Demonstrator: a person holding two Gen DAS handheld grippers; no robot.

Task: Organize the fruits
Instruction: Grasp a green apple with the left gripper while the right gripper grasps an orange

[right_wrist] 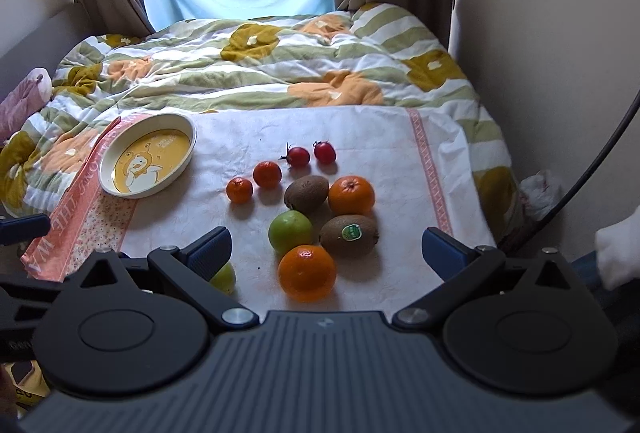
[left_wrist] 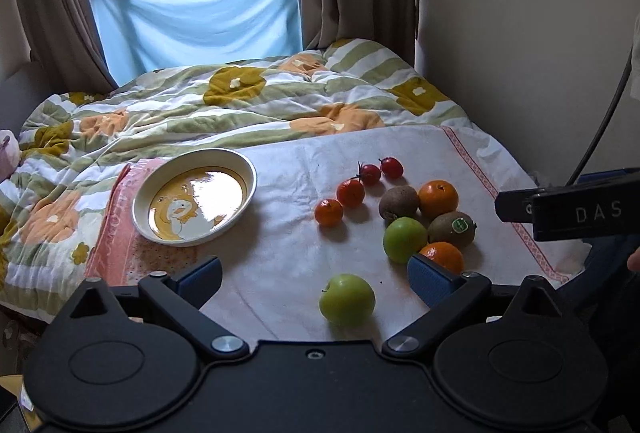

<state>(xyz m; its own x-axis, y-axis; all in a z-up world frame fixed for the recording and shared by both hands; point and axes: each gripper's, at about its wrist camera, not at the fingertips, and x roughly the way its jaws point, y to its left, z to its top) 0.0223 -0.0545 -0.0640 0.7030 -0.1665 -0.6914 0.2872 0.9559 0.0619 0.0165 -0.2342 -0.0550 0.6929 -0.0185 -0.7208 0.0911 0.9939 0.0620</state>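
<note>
your plate [left_wrist: 140, 211] is bare, all fruit [right_wrist: 307, 195] still on the towel [left_wrist: 280, 253], both grippers [left_wrist: 314, 275] [right_wrist: 326, 253] spread wide, empty.

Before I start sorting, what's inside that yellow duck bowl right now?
The bowl holds no fruit; only its printed duck shows. Its near inner wall is partly hidden by the rim.

plate [right_wrist: 188, 153]: empty, yellow with duck print, upright, left on cloth | tomatoes [right_wrist: 298, 156]: four, two dark red, two orange-red, in a row mid-cloth | kiwis [right_wrist: 306, 194]: two, one stickered | oranges [right_wrist: 307, 273]: two | green apples [left_wrist: 347, 299]: two, one apart, nearest
</note>
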